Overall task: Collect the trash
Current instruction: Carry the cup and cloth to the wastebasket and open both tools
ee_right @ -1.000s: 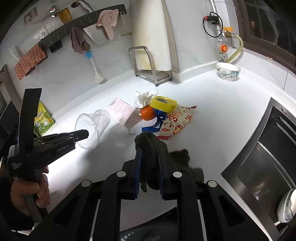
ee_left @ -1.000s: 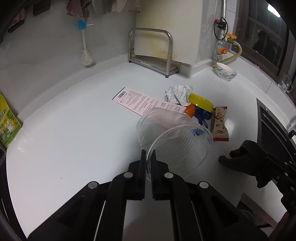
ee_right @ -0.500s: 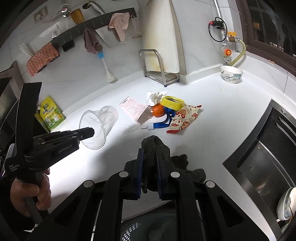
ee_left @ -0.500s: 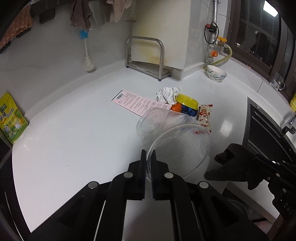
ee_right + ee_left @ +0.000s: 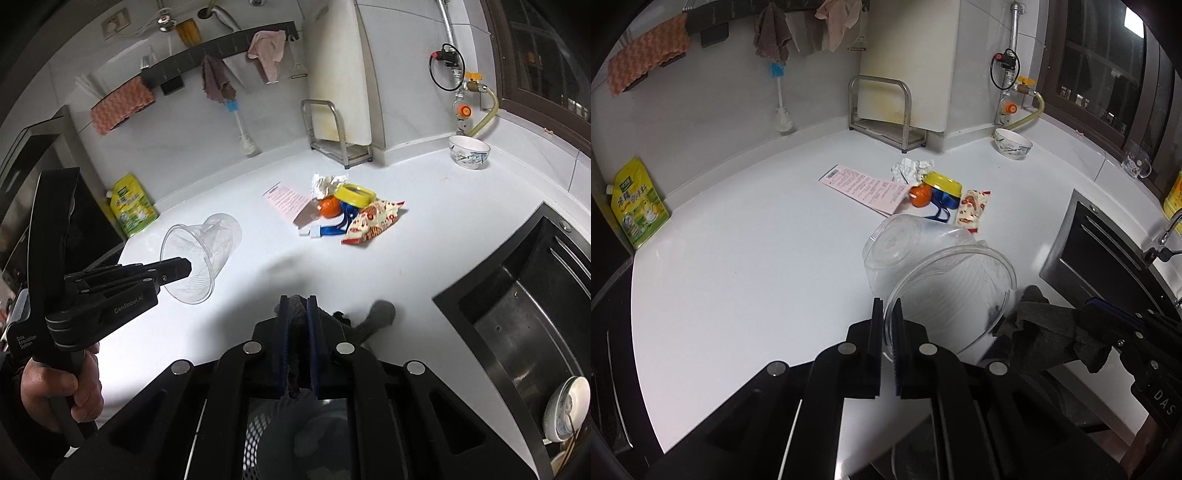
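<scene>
now the left gripper (image 5: 886, 314) is clamped on the rim of a clear plastic cup (image 5: 934, 277), its two fingers pinched nearly together with only the thin wall between them; in the right wrist view the same cup (image 5: 201, 254) hangs off that gripper (image 5: 184, 267) in the air, mouth tilted toward the camera, held up by a hand (image 5: 62, 391) on the grip handle. the right gripper (image 5: 295, 314) is closing, and its blue-padded fingers press on a dark grey rag (image 5: 295, 317), which bunches between them and trails out to the right of them. taking the white counter (image 5: 443, 240) as the landmark, both held things sit over its near edge. the rest of the trash lies together near the counter's middle: a pink receipt (image 5: 288, 201), a crumpled paper wad (image 5: 327, 182), an orange ball (image 5: 330, 206), a yellow lid (image 5: 355, 195) and a red-patterned snack wrapper (image 5: 373, 219). below the right gripper, off the counter's near edge, a mesh bin (image 5: 255, 435) shows.
</scene>
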Available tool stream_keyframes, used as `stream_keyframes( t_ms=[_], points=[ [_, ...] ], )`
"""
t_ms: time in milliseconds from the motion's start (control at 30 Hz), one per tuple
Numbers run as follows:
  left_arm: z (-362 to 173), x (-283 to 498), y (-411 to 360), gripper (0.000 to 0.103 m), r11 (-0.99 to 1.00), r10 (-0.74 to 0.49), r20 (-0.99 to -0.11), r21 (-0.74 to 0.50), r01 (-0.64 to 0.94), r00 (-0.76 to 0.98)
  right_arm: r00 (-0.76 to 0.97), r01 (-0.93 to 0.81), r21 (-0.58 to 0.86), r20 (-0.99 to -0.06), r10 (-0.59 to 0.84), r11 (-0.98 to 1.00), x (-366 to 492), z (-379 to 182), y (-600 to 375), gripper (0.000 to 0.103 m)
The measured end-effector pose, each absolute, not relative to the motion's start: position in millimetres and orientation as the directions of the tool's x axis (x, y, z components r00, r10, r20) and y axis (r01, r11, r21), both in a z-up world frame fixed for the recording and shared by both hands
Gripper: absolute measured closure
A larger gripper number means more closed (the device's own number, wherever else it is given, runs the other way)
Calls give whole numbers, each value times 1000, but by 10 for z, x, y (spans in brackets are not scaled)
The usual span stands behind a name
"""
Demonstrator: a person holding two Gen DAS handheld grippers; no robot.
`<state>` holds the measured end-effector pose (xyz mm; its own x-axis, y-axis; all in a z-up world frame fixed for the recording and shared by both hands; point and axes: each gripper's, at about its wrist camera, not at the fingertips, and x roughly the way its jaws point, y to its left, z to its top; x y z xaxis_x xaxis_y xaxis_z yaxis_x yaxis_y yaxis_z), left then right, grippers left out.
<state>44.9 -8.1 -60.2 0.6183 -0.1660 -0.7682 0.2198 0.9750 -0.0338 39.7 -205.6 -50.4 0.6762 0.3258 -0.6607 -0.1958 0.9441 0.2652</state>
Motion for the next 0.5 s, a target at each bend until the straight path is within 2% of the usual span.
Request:
stream_keyframes(
  t_ms=[500],
  points=[
    [-661,-410,-357,98,983,-153,-779,-56,175,608,628,-305,264,-667,402,915,-311,-513,-2252,97]
  ],
)
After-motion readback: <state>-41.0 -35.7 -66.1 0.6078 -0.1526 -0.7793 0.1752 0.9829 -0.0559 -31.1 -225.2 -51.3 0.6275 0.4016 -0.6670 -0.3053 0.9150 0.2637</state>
